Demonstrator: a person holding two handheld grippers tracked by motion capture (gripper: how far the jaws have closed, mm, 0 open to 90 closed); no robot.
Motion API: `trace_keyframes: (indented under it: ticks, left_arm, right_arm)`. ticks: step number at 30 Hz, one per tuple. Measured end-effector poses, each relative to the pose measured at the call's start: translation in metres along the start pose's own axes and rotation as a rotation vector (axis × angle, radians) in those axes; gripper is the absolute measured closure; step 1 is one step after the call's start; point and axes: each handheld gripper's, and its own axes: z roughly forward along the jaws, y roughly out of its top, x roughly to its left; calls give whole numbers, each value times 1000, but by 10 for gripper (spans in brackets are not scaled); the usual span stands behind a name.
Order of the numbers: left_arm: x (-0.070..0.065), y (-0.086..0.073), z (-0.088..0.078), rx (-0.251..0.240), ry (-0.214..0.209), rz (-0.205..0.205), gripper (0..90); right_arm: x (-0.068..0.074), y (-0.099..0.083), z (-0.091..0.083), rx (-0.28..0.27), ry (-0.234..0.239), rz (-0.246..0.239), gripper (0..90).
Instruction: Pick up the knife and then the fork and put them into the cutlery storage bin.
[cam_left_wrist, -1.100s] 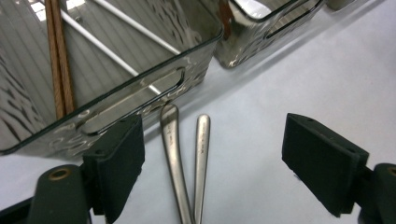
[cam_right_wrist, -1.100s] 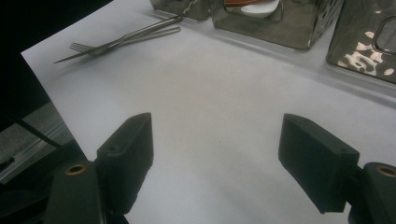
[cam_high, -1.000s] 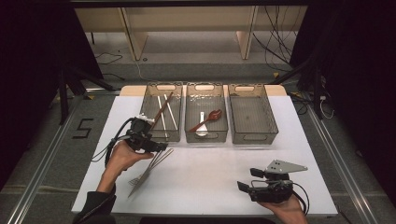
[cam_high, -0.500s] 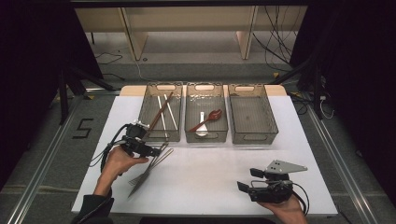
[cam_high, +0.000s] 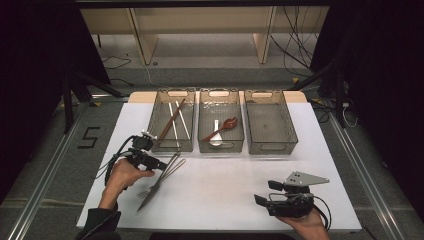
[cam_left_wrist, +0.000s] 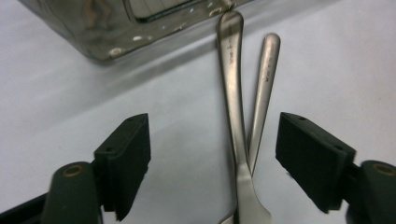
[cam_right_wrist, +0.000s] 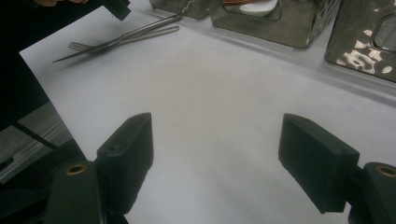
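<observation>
The left gripper (cam_left_wrist: 212, 154) has been lowered and its jaws have just been closing around two crossed steel cutlery handles (cam_left_wrist: 240, 116) near the white table's (cam_high: 225, 190) left edge, not yet pinched; squeezing is being called for. The right gripper (cam_right_wrist: 215, 158) is being held released.

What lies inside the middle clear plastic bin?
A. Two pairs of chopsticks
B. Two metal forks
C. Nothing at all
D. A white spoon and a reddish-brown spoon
D: in the high view the middle clear plastic bin holds a white spoon and a reddish-brown spoon crossing it.
</observation>
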Motion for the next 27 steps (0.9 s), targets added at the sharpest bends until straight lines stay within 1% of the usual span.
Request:
trace_keyframes:
  ticks: [4, 11, 18, 23, 24, 25, 27]
  left_arm:
    - [2, -2, 3, 38, -7, -2, 342]
    - [0, -6, 9, 82, -52, 21, 457]
    - [-1, -5, 11, 82, -51, 26, 531]
    - [-5, -5, 19, 94, -49, 31, 566]
    - [-5, -5, 21, 97, -53, 32, 575]
    - [-7, -5, 22, 94, -67, 25, 581]
    - [-10, -4, 24, 104, -52, 48, 599]
  right_arm:
    - [1, 0, 0, 0, -1, -6, 272]
    - [3, 1, 1, 4, -2, -11, 272]
    - [4, 1, 3, 8, -2, -14, 272]
    - [4, 1, 2, 9, -2, -11, 272]
    - [4, 1, 2, 9, -3, -11, 272]
    - [4, 1, 2, 9, -2, -13, 272]
    - [4, 1, 2, 9, -3, -12, 272]
